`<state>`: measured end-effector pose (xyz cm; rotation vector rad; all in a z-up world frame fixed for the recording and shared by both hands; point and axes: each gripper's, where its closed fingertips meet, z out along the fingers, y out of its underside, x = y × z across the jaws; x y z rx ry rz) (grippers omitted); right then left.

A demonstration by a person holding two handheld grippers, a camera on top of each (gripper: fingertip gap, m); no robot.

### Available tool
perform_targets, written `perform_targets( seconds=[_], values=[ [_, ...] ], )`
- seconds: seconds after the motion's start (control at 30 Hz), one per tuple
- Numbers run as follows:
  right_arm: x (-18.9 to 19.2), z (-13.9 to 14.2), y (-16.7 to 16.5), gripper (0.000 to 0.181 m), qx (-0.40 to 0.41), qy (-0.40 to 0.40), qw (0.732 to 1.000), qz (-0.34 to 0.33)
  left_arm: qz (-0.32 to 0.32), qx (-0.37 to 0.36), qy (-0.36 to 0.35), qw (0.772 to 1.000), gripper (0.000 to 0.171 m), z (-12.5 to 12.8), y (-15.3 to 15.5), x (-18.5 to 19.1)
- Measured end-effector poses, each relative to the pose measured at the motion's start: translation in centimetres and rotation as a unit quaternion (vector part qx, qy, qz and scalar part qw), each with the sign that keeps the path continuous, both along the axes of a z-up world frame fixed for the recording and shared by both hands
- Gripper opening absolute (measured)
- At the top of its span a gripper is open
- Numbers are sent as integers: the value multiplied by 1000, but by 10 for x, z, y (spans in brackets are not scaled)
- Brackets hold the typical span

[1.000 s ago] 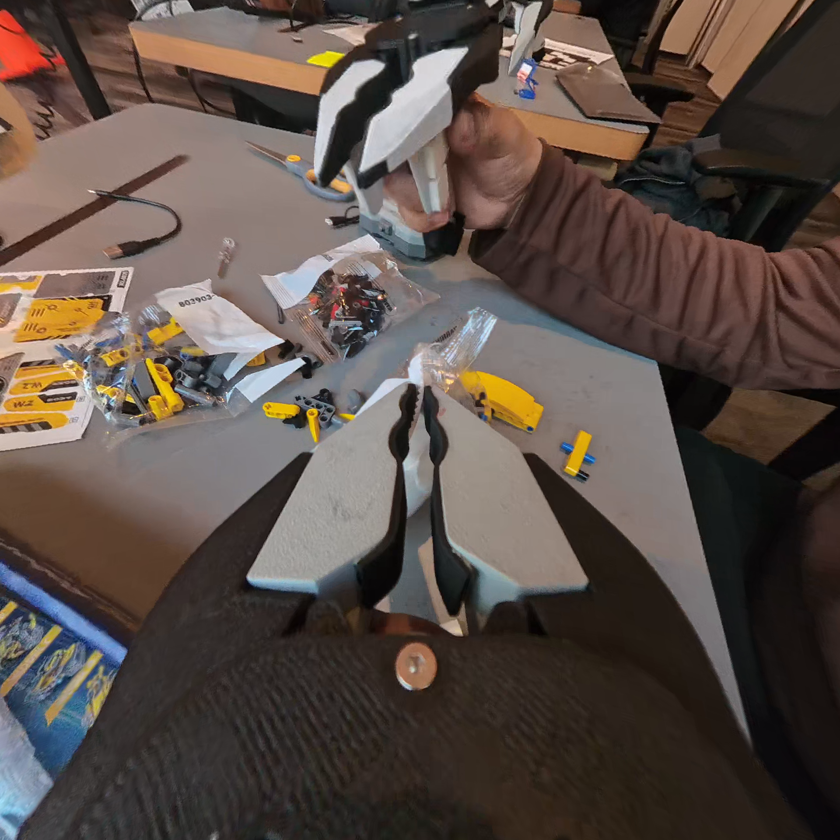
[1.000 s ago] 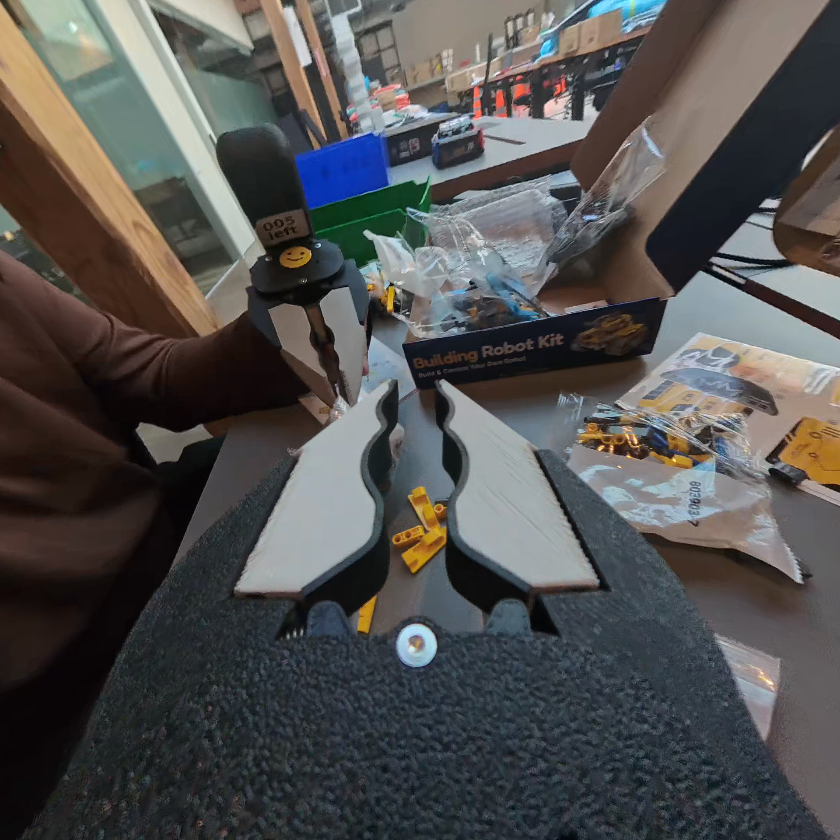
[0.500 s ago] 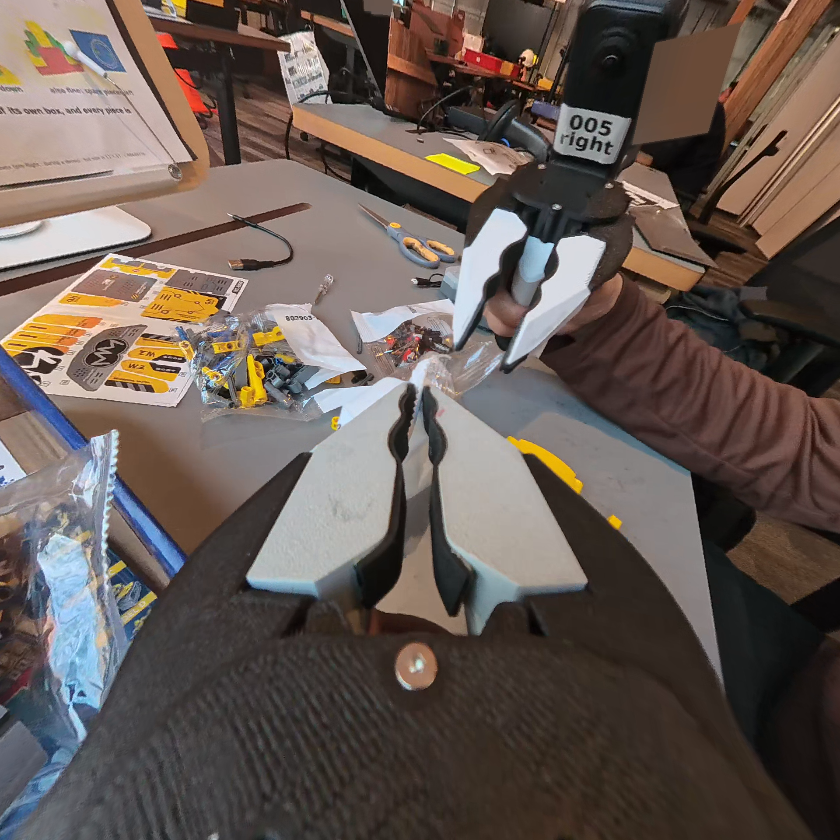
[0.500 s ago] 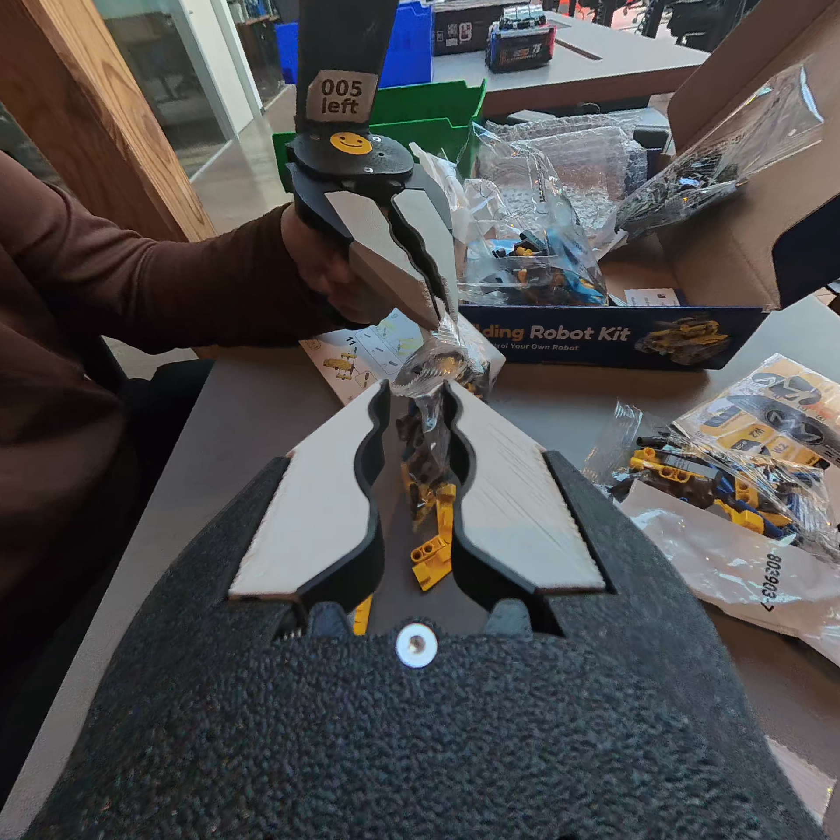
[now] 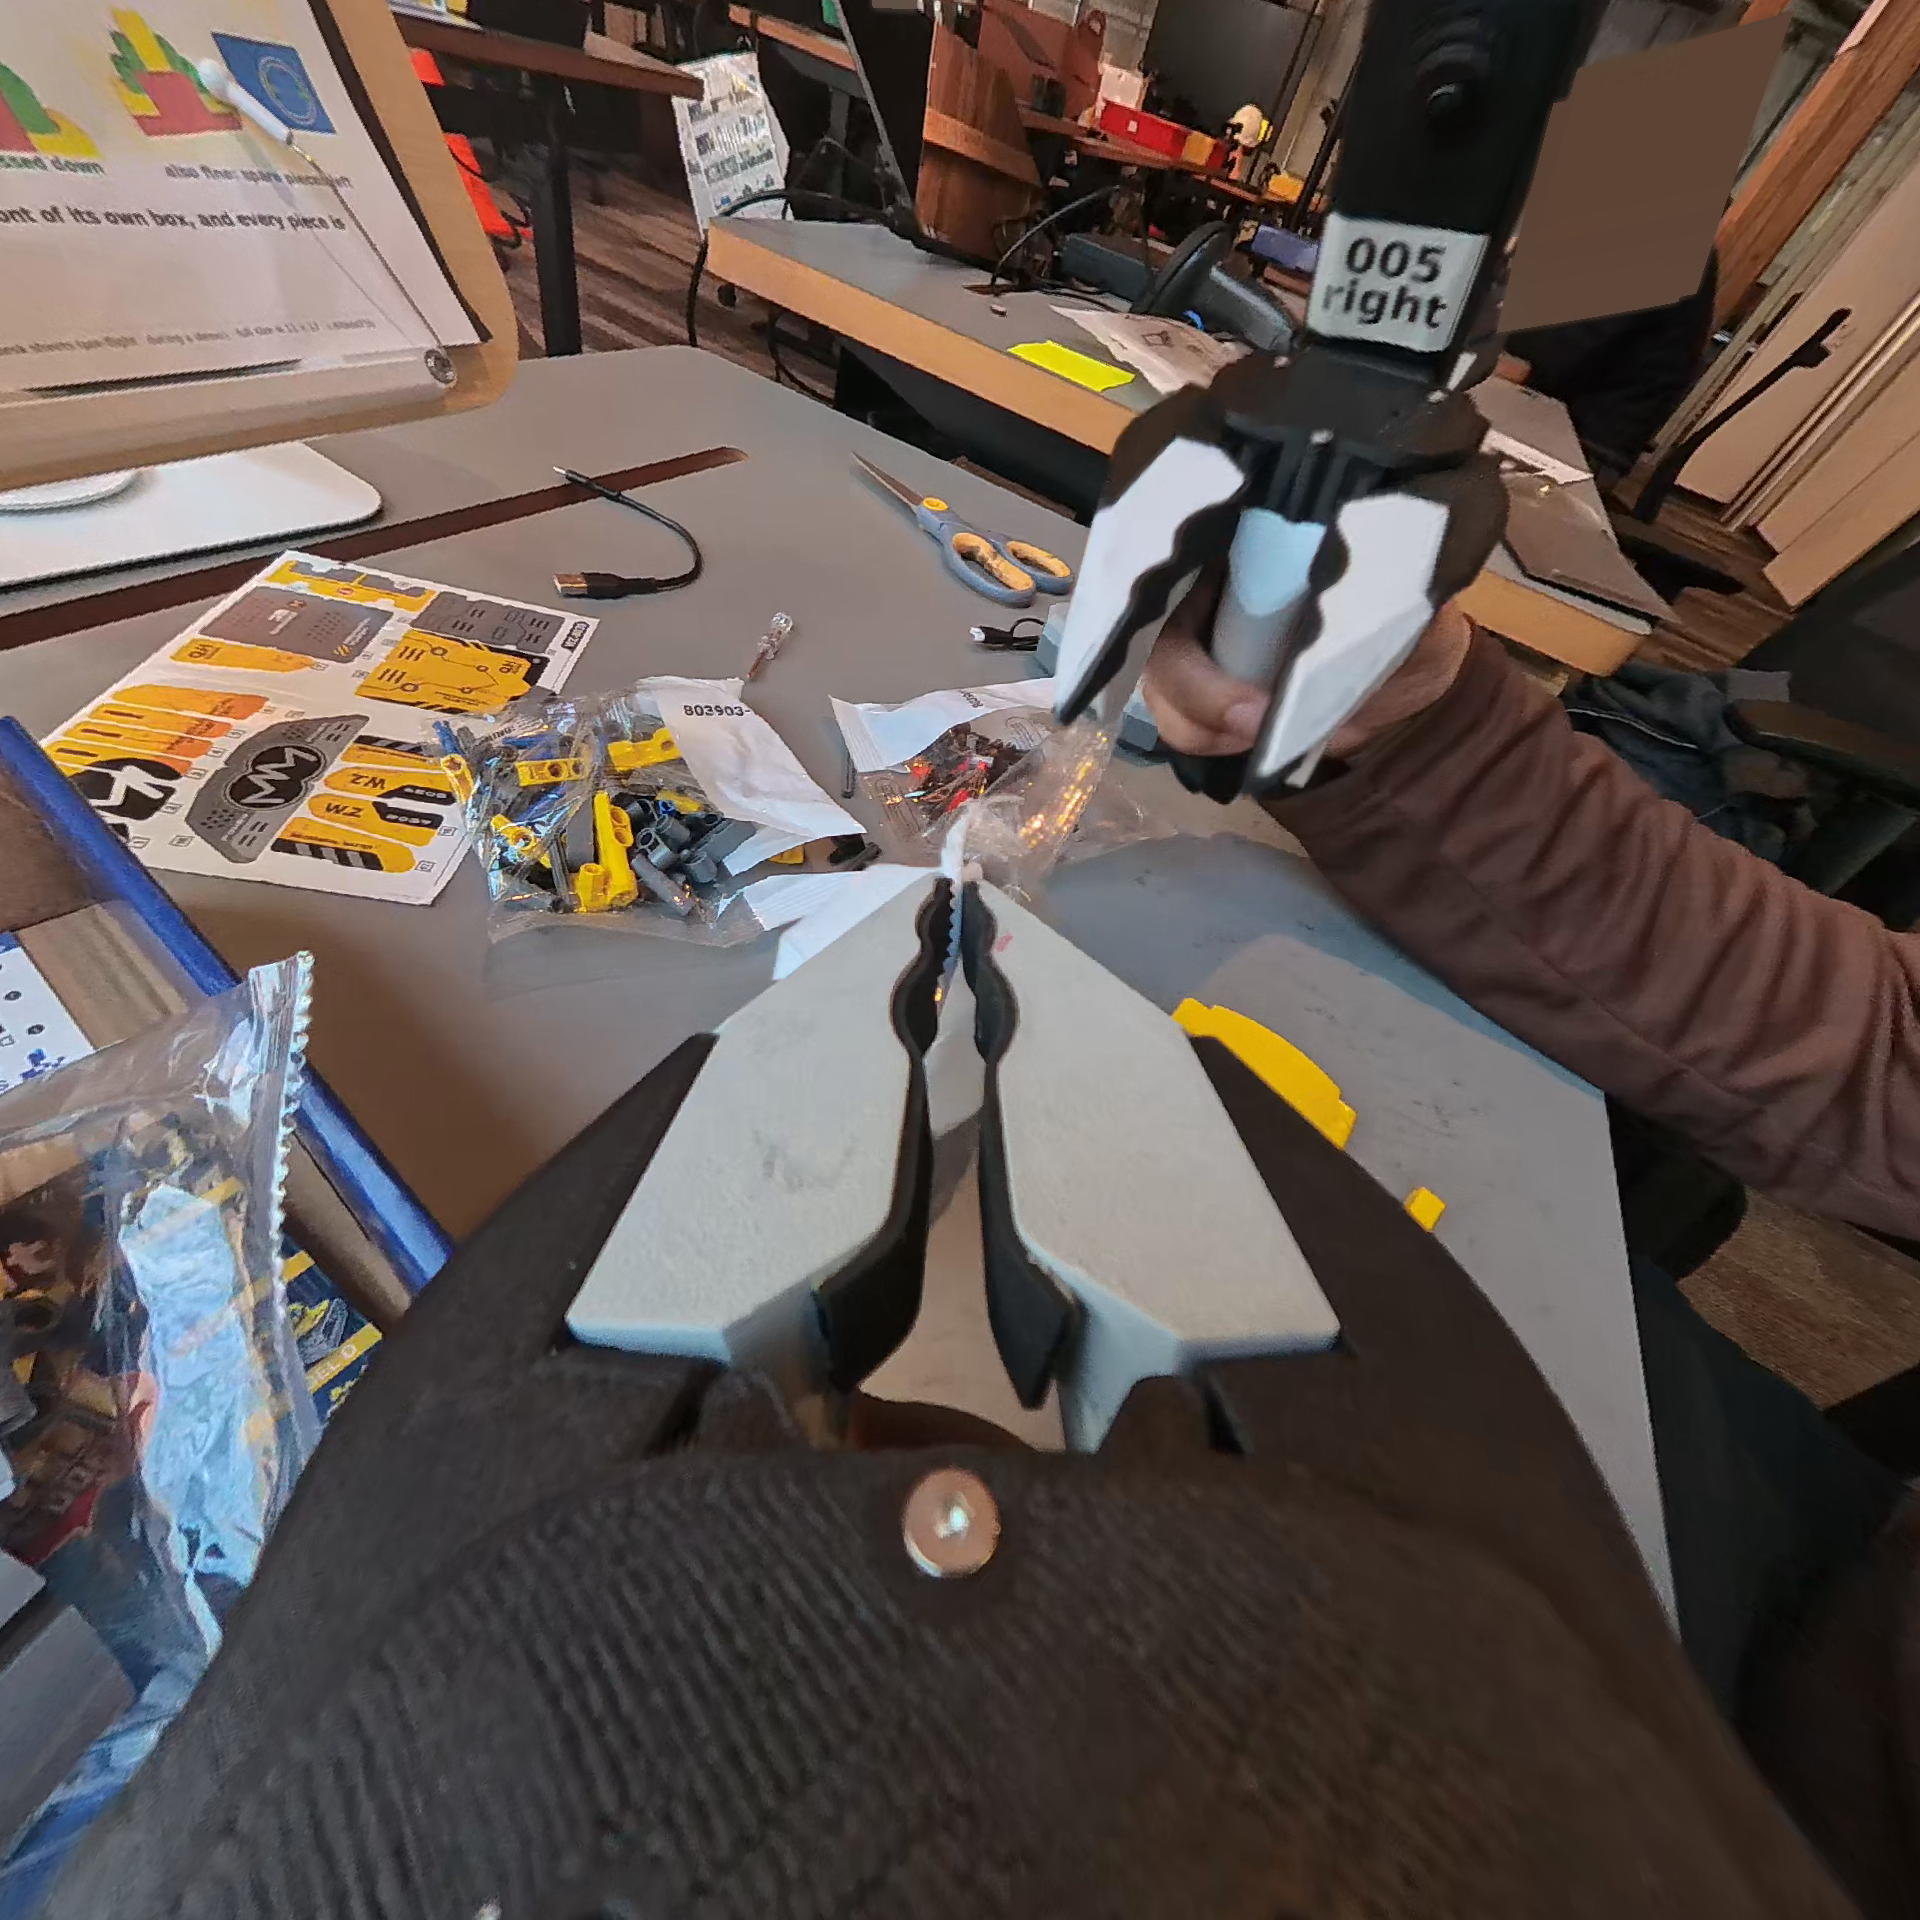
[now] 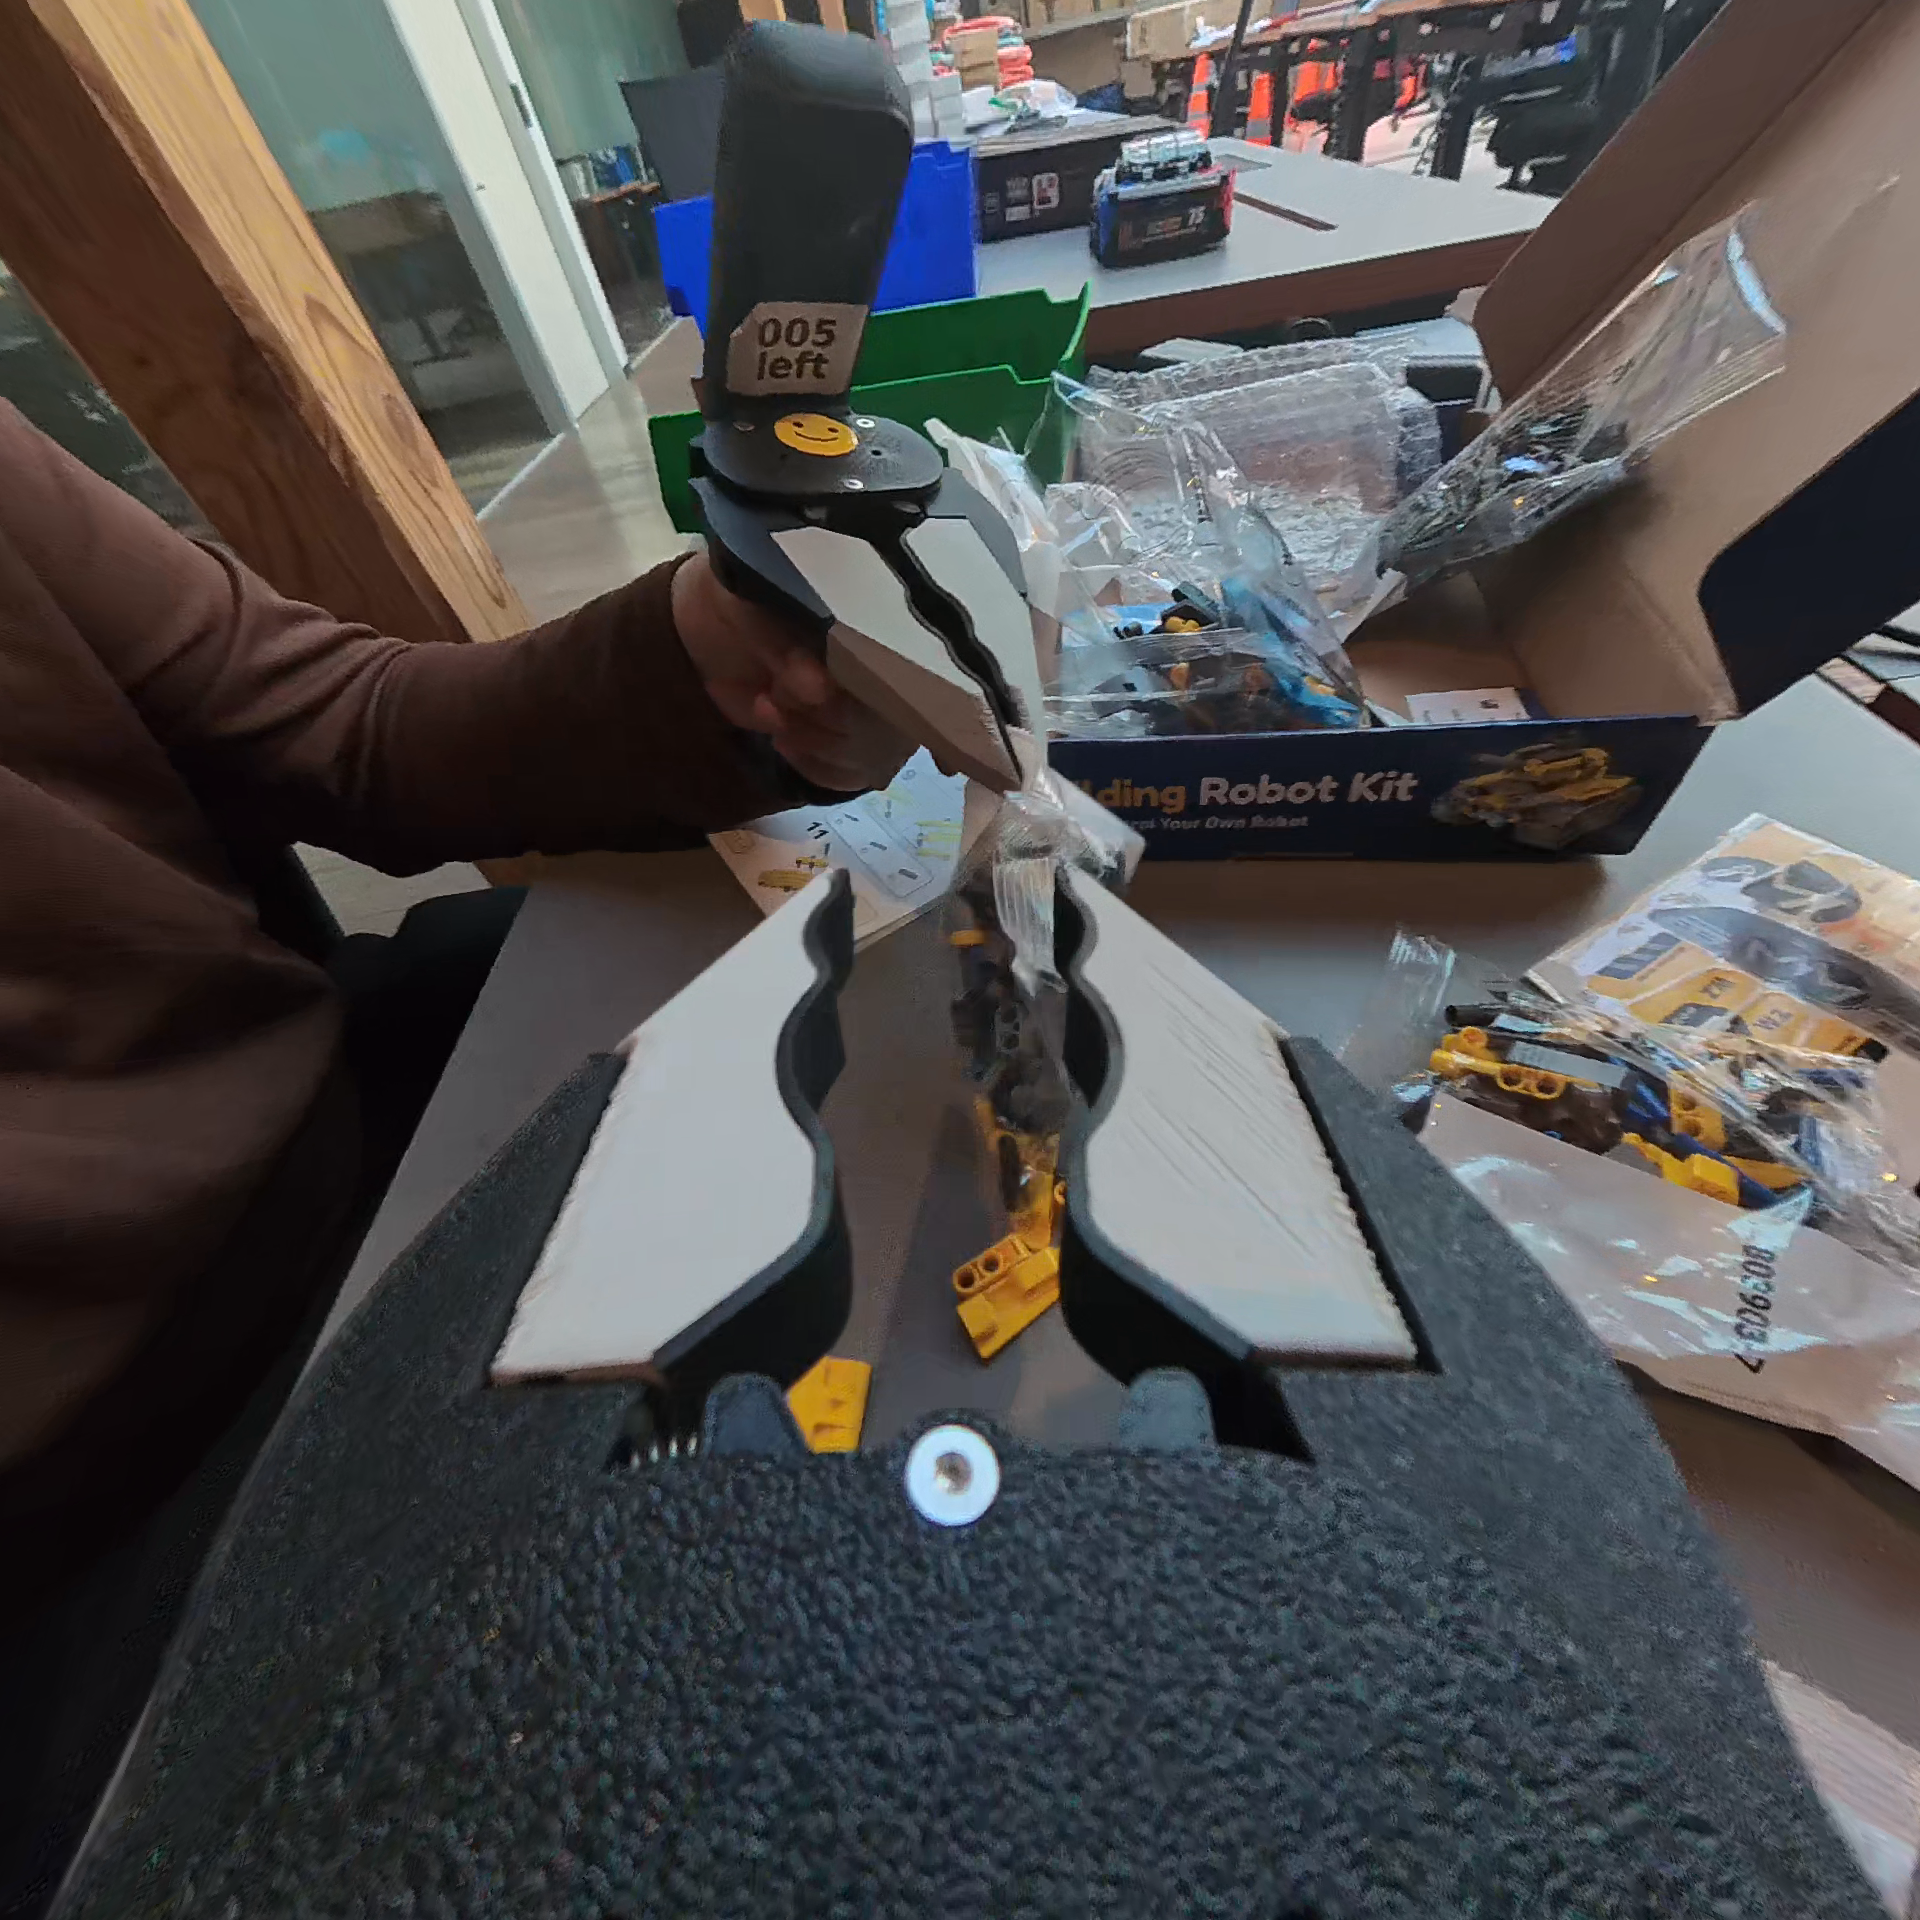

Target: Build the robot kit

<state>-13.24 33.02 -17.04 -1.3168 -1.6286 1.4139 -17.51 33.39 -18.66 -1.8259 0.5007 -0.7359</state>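
Above the bench's near edge, left gripper point(image 6: 1013, 764) pinches a clear parts bag point(image 6: 1013, 997) upright, hanging between the spread fingers of right gripper point(image 6: 951, 899), letting pieces settle.

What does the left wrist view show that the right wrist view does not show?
Only the left wrist view shows the scissors, the USB cable and the screwdriver.

Only the right wrist view shows the open cardboard box, the green bin and loose yellow pieces under the small clear bag.

Both show the left claw shut on the small clear bag, the open right claw, and the sticker sheet.
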Motion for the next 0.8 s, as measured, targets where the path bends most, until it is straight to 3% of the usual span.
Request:
perform_targets(
  seconds=[0.13, 0.2, 0.27, 0.37, 0.47, 0.6, 0.8],
  values=[
    [-8, -24, 10, 19, 61, -50, 996, -37, -16, -1, -4, 1000, 0, 1, -4, 4],
    [-8, -22, 10, 15, 62, -52, 996, -35, -19, -1, 7, 1000, 0, -1, -5, 4],
    [-5, -14, 17, 0, 54, -33, 997, -50, -18, -2, 8, 1000, 0, 0, -5, 2],
    [1, -1, 30, 0, 24, -10, 997, -71, -36, 3, -6, 999, 0, 7, -10, 5],
    [-2, -5, 35, 0, 33, -21, 995, -90, -32, 4, 27, 999, 0, 0, -10, 4],
    [-1, 0, 30, 0, 4, -7, 997, -72, -33, -11, -8, 999, 1, 3, -9, -2],
    [4, 16, 8, 0, -3, 29, 999, -13, -28, -23, -11, 999, 30, 0, -7, -6]
  ],
)
